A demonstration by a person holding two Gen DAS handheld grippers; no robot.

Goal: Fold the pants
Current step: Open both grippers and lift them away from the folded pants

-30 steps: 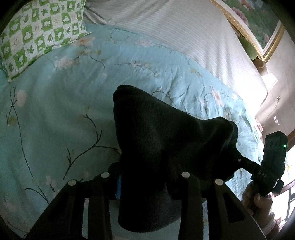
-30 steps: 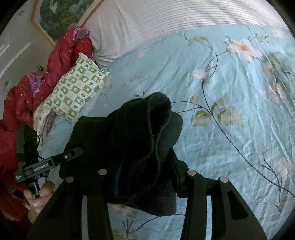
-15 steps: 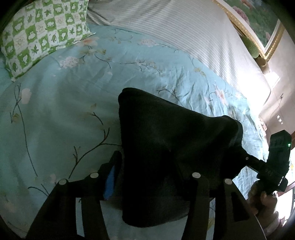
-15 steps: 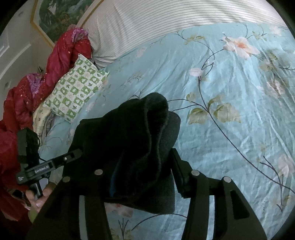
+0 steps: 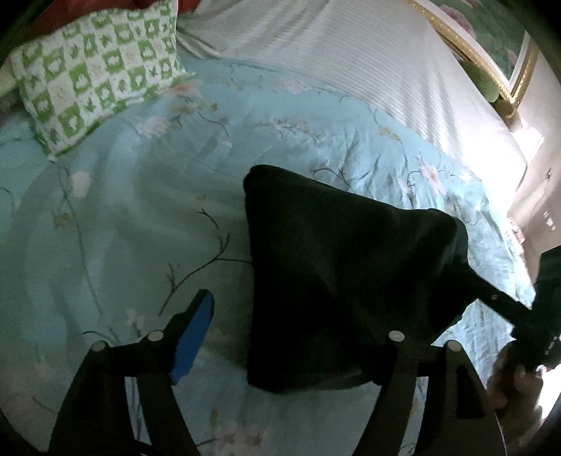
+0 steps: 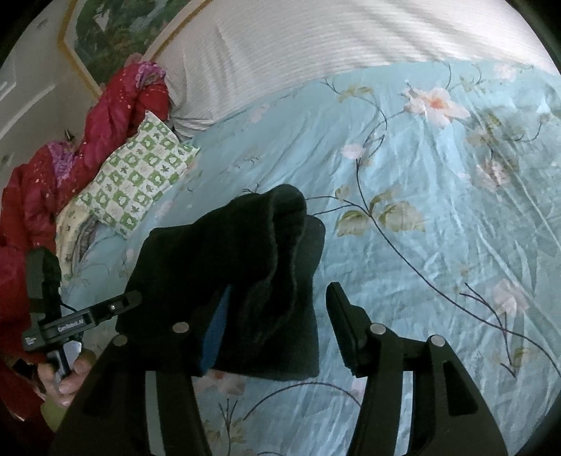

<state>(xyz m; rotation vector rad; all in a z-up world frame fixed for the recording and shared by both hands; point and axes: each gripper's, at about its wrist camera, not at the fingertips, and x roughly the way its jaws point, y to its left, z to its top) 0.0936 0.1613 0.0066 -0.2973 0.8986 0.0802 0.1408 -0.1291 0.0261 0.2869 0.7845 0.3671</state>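
The folded black pants (image 5: 336, 280) lie as a thick bundle on the light blue floral bedspread (image 5: 140, 217); they also show in the right wrist view (image 6: 238, 277). My left gripper (image 5: 294, 326) is open, its blue-padded left finger (image 5: 193, 336) apart from the cloth and its right finger hidden under the bundle's edge. My right gripper (image 6: 277, 326) is open too, with the bundle's end draped between its spread fingers and over the blue-padded left one. The right gripper's body (image 5: 526, 315) shows at the bundle's far end.
A green and white checked pillow (image 5: 94, 73) lies at the head of the bed, with a red quilt (image 6: 70, 168) piled beside it. A striped white sheet (image 5: 368, 70) covers the far side. A framed picture (image 6: 115, 31) hangs on the wall.
Both grippers have opened and let go of the pants. The bundle has come down onto the bedspread.
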